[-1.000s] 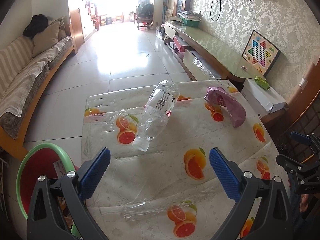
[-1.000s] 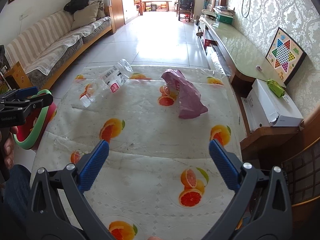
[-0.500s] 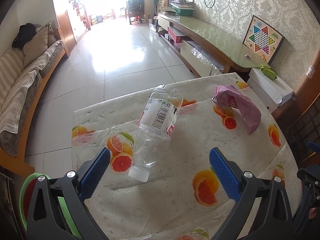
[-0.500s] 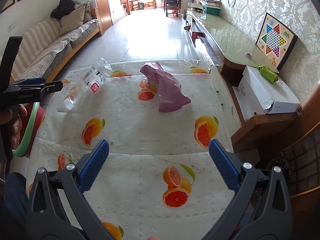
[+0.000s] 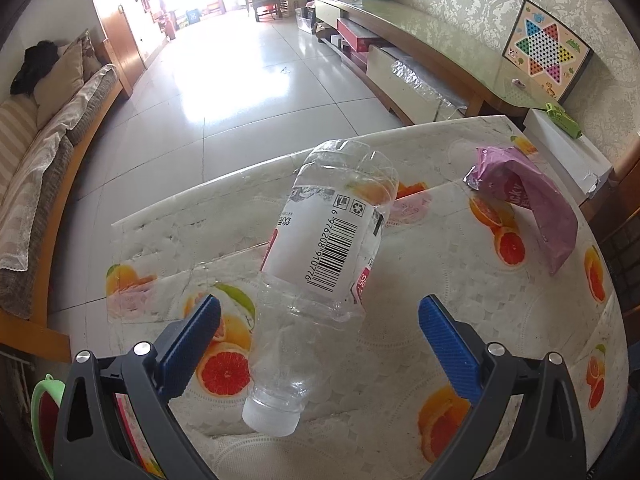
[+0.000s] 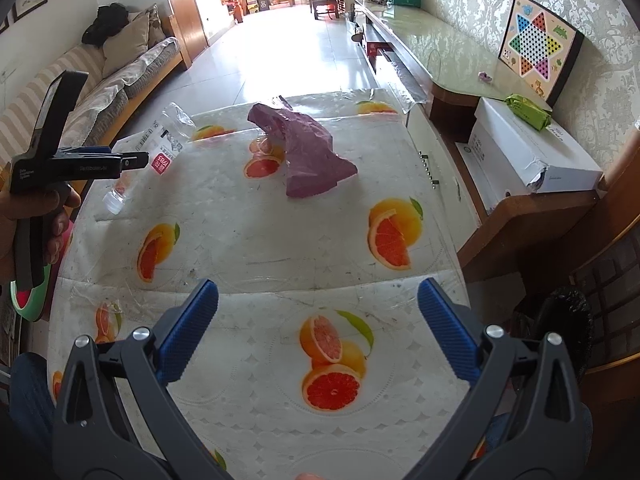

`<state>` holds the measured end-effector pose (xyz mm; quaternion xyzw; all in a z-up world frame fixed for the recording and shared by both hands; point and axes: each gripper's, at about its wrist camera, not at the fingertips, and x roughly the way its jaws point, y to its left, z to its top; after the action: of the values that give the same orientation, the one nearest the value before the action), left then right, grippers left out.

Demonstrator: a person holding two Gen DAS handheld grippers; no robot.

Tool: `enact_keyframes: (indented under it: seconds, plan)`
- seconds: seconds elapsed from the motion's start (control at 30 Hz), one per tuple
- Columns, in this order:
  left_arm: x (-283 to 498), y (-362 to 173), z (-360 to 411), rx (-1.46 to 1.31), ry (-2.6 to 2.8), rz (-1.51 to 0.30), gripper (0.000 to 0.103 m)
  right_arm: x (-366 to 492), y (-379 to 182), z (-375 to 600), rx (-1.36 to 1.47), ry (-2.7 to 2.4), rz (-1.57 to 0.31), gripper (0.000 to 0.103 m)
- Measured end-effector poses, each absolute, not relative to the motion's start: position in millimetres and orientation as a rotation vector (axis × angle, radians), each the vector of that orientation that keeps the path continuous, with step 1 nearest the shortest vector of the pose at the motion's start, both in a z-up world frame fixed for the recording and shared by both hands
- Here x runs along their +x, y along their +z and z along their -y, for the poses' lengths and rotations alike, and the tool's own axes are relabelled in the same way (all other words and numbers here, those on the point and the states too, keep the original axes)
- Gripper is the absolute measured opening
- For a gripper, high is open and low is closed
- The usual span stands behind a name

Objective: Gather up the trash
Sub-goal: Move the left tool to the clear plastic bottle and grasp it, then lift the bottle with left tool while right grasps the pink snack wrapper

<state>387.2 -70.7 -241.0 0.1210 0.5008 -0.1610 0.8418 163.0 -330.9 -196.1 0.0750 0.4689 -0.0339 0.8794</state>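
At the far left a green-rimmed bin waited below the surface, likely the destination for trash. The left tongs stood apart astride the crushed plastic bottle, cap toward them, apparently lined up to pinch it. Further right the purple wrapper lay untouched. Only the right view showed the right tongs, also apart, hovering over bare cloth.
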Motion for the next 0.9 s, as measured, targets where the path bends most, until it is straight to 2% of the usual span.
enact_keyframes:
  seconds: [0.2,0.37,0.43,0.57,0.9]
  plan:
    - [395,-258,70,0.254,-0.331,-1.092,0.093,164,-204,339,0.162,-0.08,-0.986,0.098]
    - [398,-268,67,0.245,-0.324,-1.124,0.074,164,-212,340,0.171,-0.08,-1.0,0.098]
    - [399,-271,65,0.245,-0.309,-1.132,0.071,165,-214,339,0.173,-0.076,-1.004,0.098]
    - [398,-273,62,0.225,-0.313,-1.131,0.057,169,-216,337,0.172,-0.065,-1.006,0.098]
    - [386,-262,69,0.256,-0.294,-1.09,0.054,180,-211,337,0.144,-0.062,-0.988,0.098]
